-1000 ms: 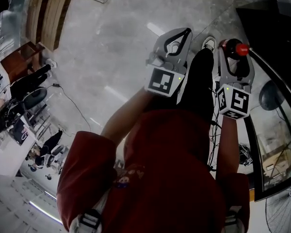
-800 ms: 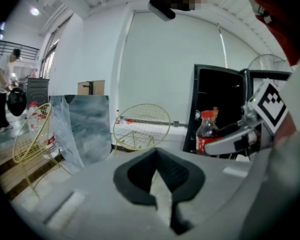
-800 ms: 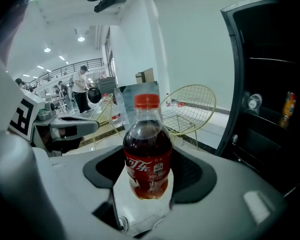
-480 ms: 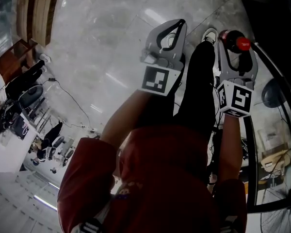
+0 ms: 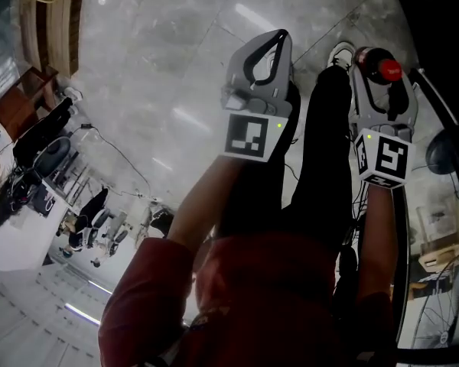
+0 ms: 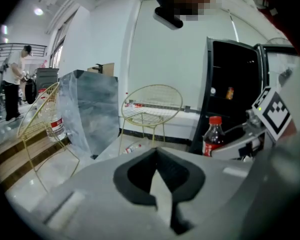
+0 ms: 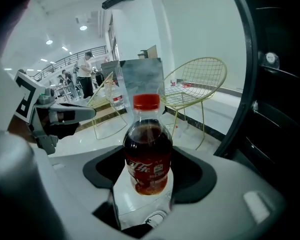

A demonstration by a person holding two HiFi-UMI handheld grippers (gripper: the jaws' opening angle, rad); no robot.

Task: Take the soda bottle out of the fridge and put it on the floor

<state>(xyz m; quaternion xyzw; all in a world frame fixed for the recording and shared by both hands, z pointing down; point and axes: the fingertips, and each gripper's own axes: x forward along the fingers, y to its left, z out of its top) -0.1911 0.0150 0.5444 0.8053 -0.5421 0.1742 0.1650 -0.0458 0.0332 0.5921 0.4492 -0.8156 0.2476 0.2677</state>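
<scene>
The soda bottle [image 7: 148, 154], dark cola with a red cap and red label, hangs upright between the pads of my right gripper [image 7: 148, 160], which is shut on its body. The head view shows that bottle [image 5: 384, 70] and my right gripper [image 5: 379, 61] above the marble floor [image 5: 161, 67], just beside the open black fridge [image 5: 444, 37]. My left gripper [image 5: 279, 40] is to their left, jaws together and holding nothing. From the left gripper view, my left gripper [image 6: 156, 154] has its tips meeting, and the bottle [image 6: 212, 136] is off to the right.
The person's dark trouser leg and white shoe [image 5: 338, 52] are between the two grippers. A gold wire chair [image 6: 152, 106], a grey marbled block [image 6: 87, 111] and a water bottle [image 6: 57, 126] stand further out. Cables [image 5: 115, 159] trail on the floor at left.
Both grippers have sunk together toward the floor, and the person has bent lower. The bottle stays in the right gripper. The left jaws remain together.
</scene>
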